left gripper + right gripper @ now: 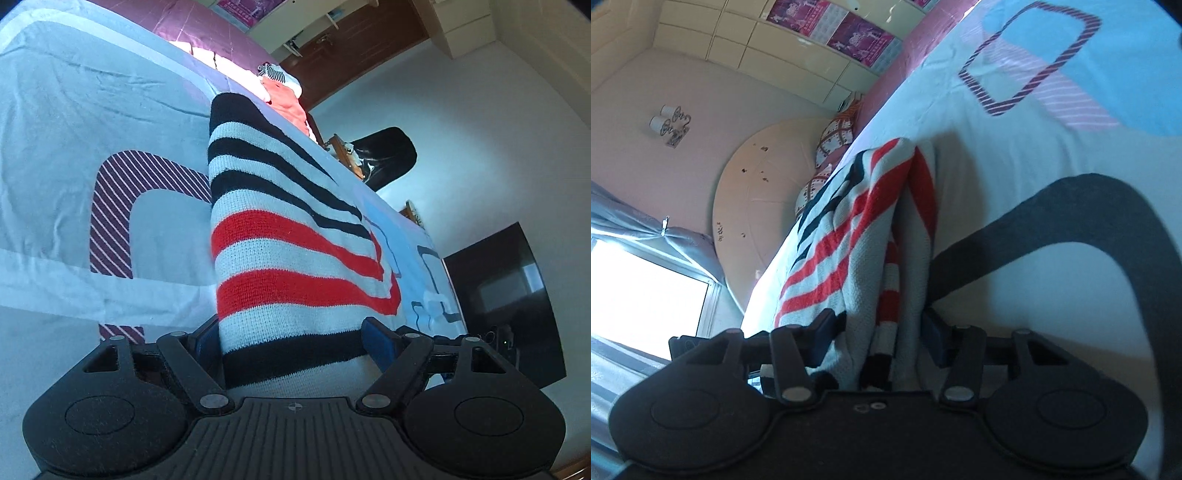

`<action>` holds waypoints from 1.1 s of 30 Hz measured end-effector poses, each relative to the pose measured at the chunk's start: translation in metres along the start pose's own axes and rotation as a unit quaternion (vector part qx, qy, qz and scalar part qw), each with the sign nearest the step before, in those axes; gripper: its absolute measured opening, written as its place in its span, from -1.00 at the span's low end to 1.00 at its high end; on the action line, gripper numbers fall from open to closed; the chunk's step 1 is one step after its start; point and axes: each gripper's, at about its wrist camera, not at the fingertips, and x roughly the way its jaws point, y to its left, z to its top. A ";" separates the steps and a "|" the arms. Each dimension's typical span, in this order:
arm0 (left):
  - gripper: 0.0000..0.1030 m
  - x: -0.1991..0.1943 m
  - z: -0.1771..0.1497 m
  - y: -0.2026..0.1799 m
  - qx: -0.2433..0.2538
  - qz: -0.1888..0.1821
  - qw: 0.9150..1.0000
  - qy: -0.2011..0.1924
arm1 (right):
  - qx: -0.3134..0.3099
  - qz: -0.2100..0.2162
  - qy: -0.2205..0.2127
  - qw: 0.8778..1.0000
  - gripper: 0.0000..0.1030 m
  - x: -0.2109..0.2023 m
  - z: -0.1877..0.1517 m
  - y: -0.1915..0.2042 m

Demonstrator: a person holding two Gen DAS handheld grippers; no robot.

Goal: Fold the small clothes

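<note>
The left gripper (291, 341) is rolled over on its side and points a little down. Its two fingers stand wide apart, one on each side of the knit (280, 258). The right gripper (882, 338) is rolled too and points a little down. Its fingers (932, 334) are closer together, with folded knit between them.

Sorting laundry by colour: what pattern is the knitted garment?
The knitted garment has white, black and red stripes, clearest in the left wrist view.

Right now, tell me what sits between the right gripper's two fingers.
The folded striped knit garment fills the gap of the right gripper, over the bedsheet, as the right wrist view shows.
</note>
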 end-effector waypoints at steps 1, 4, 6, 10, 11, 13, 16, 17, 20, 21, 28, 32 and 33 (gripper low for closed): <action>0.53 0.002 0.000 0.000 -0.005 -0.003 1.000 -0.005 | -0.004 0.002 0.003 1.000 -0.08 0.004 0.002 0.003; 0.29 0.009 0.000 -0.001 -0.008 0.008 1.000 -0.019 | -0.014 0.009 0.010 1.000 -0.16 0.015 0.008 0.008; 0.02 0.012 0.002 -0.003 -0.012 0.026 0.999 -0.024 | -0.027 0.008 0.015 1.000 -0.16 0.018 0.009 0.012; -0.08 0.011 -0.002 -0.014 0.005 0.047 0.998 -0.038 | -0.052 -0.009 0.013 0.999 -0.25 0.015 0.008 0.020; -0.15 0.010 -0.002 -0.017 0.007 0.049 0.998 -0.046 | -0.064 -0.016 0.011 0.998 -0.26 0.015 0.007 0.025; -0.21 0.001 -0.002 -0.023 0.012 0.046 0.997 -0.061 | -0.080 -0.025 0.005 0.996 -0.30 0.011 0.006 0.033; -0.23 -0.013 -0.001 -0.035 0.029 0.039 0.996 -0.073 | -0.087 -0.019 -0.010 0.996 -0.32 0.004 0.004 0.048; -0.23 -0.018 -0.001 -0.040 0.036 0.036 0.996 -0.077 | -0.093 -0.017 -0.015 0.995 -0.32 0.001 0.004 0.056; -0.23 -0.043 0.002 -0.043 0.045 0.024 0.994 -0.093 | -0.112 -0.015 -0.021 0.993 -0.32 -0.001 0.000 0.083; -0.23 -0.054 0.003 -0.042 0.045 0.019 0.994 -0.099 | -0.119 -0.014 -0.023 0.993 -0.32 0.001 -0.003 0.093; -0.23 -0.159 0.003 0.001 0.045 0.023 0.990 -0.132 | -0.151 0.005 -0.015 0.988 -0.32 0.046 -0.038 0.165; -0.23 -0.230 -0.001 0.049 0.029 0.054 0.987 -0.150 | -0.155 0.029 0.013 0.987 -0.32 0.107 -0.064 0.200; -0.23 -0.246 -0.003 0.062 0.023 0.062 0.986 -0.153 | -0.156 0.035 0.021 0.987 -0.32 0.123 -0.072 0.209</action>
